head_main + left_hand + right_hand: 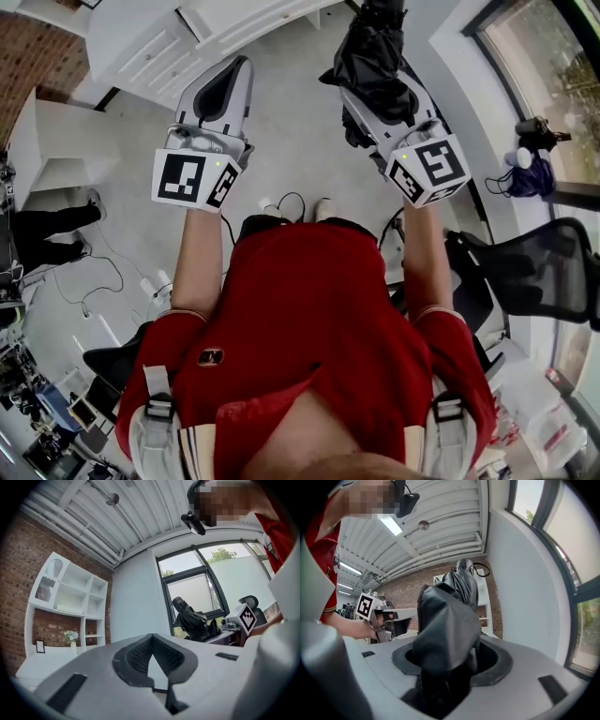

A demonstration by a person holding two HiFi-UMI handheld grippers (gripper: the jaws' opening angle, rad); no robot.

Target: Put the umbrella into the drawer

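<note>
Umbrella — far end cut off

Black folded umbrella, clamped in right gripper

Bare floor lies open ahead, between the left gripper and the right gripper, which are well apart. A white cabinet closes off the far left, and a window bounds the right. The umbrella fills the gap between the right fingers. A black chair and what seem to be cables crowd the sides near the person.
</note>
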